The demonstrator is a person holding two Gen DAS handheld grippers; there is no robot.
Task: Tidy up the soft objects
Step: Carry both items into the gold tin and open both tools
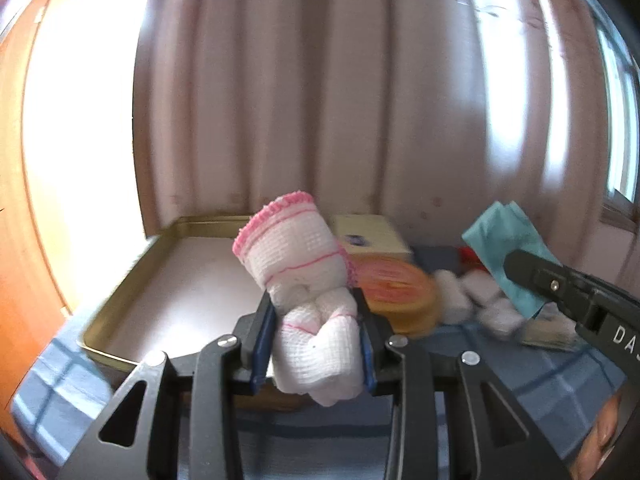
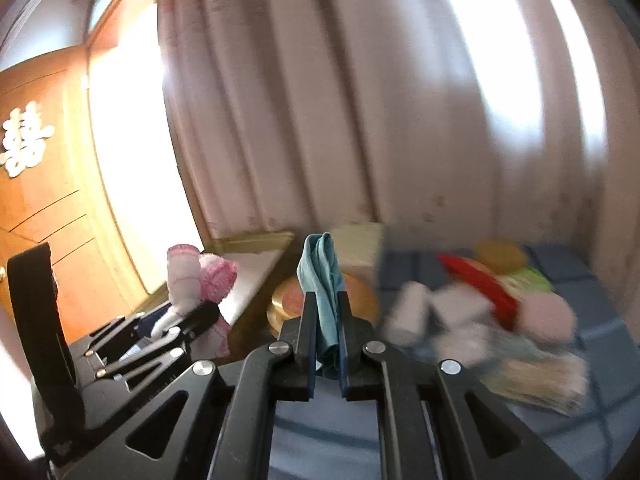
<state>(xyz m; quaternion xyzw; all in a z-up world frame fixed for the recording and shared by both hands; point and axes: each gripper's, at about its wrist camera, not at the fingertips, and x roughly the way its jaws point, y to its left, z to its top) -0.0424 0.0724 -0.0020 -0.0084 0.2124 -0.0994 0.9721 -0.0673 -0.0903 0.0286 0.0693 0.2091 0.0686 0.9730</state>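
**Both grippers loaded above the blue bedding**

While both tools are raised, each carries fabric. The left gripper point(image 1: 316, 340) is clamped on a white-and-pink knitted cloth point(image 1: 296, 256), which stands up out of the jaws and droops below them. The right gripper point(image 2: 325, 320) is clenched tight on a teal cloth point(image 2: 322, 280), whose folds rise above the pads. Just beyond the left jaws lies a shallow gold tray point(image 1: 120, 280), its floor bare and its rim open on the near side. Ahead and right of the right jaws, blurred soft items point(image 2: 460, 308) crowd the checked blue cover point(image 2: 600, 344). Farther off, pale curtains point(image 1: 320, 80) close the background.
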